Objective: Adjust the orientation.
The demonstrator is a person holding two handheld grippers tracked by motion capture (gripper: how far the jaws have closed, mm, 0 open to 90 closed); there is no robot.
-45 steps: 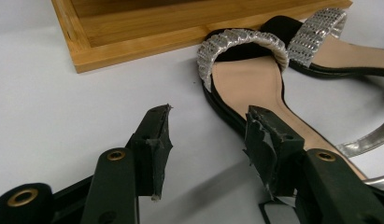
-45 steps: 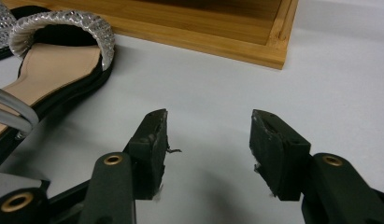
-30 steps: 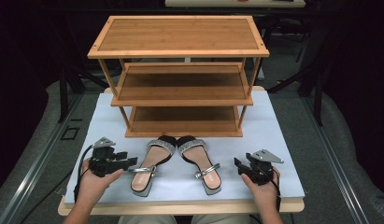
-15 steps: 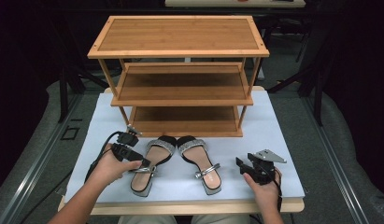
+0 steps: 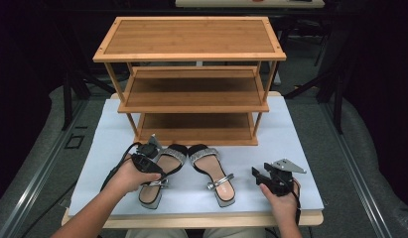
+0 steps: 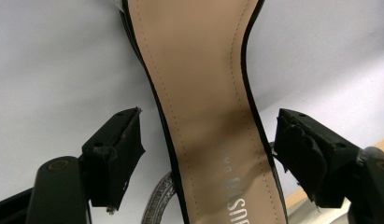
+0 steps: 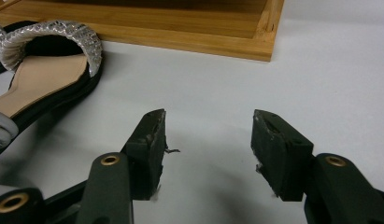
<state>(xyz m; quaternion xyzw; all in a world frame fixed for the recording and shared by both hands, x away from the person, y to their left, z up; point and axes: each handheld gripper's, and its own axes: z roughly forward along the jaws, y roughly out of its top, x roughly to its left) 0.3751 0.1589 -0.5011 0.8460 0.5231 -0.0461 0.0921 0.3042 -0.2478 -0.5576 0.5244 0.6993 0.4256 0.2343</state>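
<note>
A pair of black sandals with silver straps lies on the white table cover in front of a wooden shoe rack point(image 5: 191, 94). My left gripper point(image 5: 153, 167) hovers over the left sandal point(image 5: 151, 193). Its jaws are open and straddle the narrow waist of the tan insole point(image 6: 206, 93), one on each side, apart from it. My right gripper point(image 5: 259, 176) rests on the cover at the right, a short way from the right sandal point(image 5: 214, 171). In the right gripper view the right gripper point(image 7: 208, 142) is open with bare cover between its fingers, and the sandal's toe strap point(image 7: 49, 39) lies at upper left.
The rack has three bamboo shelves, and its lowest shelf point(image 5: 196, 130) sits just behind the sandals' toes. The base rail point(image 7: 180, 39) of the rack runs across the right gripper view. The table's front edge point(image 5: 191, 219) is close below both hands.
My left gripper has moved forward and to the right, from the cover left of the sandals to over the left sandal. The right gripper has hardly moved.
</note>
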